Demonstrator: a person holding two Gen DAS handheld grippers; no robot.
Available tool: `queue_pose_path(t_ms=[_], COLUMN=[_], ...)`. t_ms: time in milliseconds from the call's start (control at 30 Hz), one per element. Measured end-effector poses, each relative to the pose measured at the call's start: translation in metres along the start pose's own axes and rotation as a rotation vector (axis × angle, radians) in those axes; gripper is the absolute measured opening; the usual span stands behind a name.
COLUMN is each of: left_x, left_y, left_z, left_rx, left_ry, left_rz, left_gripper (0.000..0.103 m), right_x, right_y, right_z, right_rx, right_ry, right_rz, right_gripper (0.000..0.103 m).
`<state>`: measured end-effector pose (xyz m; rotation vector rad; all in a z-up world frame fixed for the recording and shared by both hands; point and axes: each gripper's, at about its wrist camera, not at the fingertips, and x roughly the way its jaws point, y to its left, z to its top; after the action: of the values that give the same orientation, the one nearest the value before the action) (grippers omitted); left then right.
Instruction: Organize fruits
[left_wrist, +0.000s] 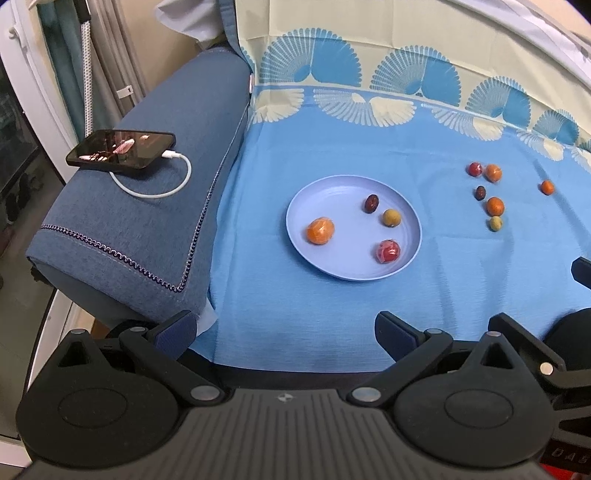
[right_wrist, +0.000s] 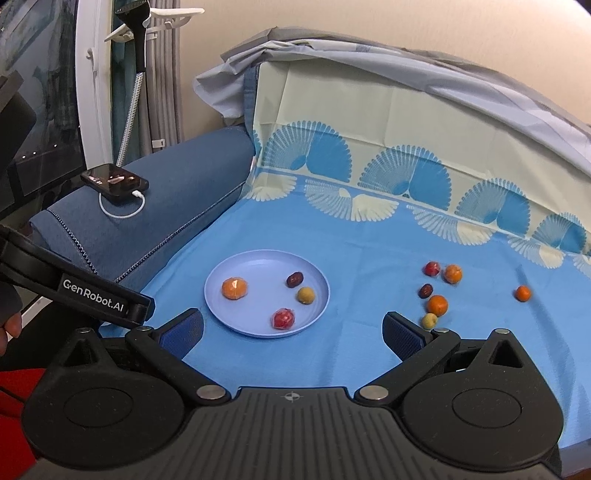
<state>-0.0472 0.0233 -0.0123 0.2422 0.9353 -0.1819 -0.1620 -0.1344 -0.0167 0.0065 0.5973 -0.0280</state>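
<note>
1. Far left of the plate (left_wrist: 295, 236), a phone (left_wrist: 122, 147) lies on the blue armrest (left_wrist: 147, 221) with its white cable (left_wrist: 162, 190) plugged in; it looks parked there to charge, well apart from the work
2. The left gripper (left_wrist: 284, 332) hangs on the near side of the plate with its jaws spread wide and nothing between them, which reads as waiting for a pick
3. The plate rests on the blue cloth (left_wrist: 443, 277) and holds four fruits kept apart from each other: an orange (left_wrist: 320, 230) on its left, a dark date (left_wrist: 371, 203) and a yellowish fruit (left_wrist: 391, 218) toward its far side, a red fruit (left_wrist: 388, 251) at its near right; I judge it the collecting spot
4. The right gripper (right_wrist: 291, 332) is likewise wide open and empty, near the plate's front edge
5. Right of the plate, six loose fruits (right_wrist: 437, 305) sit on the cloth, five clustered and one small orange (right_wrist: 523, 293) further right, so the task seems partly done
6. Some fruits may be film-wrapped, but blur prevents certainty; the right gripper's near finger partly crowds the closest yellowish one (right_wrist: 429, 320)
</note>
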Motion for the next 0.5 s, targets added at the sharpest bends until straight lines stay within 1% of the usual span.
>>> queue_pose_path(t_ms=[200, 500], left_x=[0.018, 0.044], left_y=[-0.007, -0.032], left_z=[0.004, 0.022], left_rx=[0.025, 0.098], left_ry=[0.051, 0.096], left_rz=[0.012, 0.048], left_gripper=[0.103, 0.103], right_x=[0.012, 0.037], right_y=[-0.006, -0.035], right_z=[-0.004, -0.010], right_rx=[0.025, 0.132], right_ry=[0.025, 0.077], right_rz=[0.022, 0.029], right_gripper=[0.102, 0.102])
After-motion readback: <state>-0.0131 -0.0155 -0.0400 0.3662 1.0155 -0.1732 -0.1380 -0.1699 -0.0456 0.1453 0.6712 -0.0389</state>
